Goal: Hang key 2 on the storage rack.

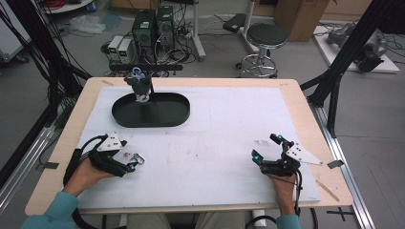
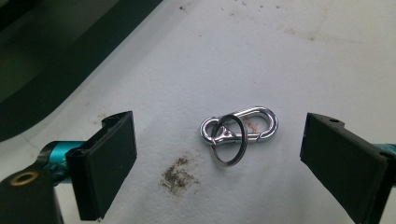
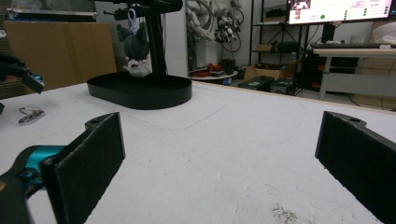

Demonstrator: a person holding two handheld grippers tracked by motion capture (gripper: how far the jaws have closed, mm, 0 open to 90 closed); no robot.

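Note:
A silver snap clip with a key ring (image 2: 238, 128) lies flat on the white mat, between the wide-apart jaws of my left gripper (image 2: 222, 140); neither pad touches it. From above, that clip (image 1: 137, 156) rests at the tips of my left gripper (image 1: 131, 163) near the table's front left. My right gripper (image 1: 265, 147) rests at the front right, open with nothing between its jaws (image 3: 219, 140). From there the clip (image 3: 30, 115) is seen far to the left.
A black oval tray (image 1: 181, 112) sits at the back left with a black stand rising from it; a dark plush toy (image 1: 139, 86) hangs on the stand. The white mat (image 1: 215, 133) covers most of the wooden table. A brown stain (image 2: 177, 175) marks the mat near the clip.

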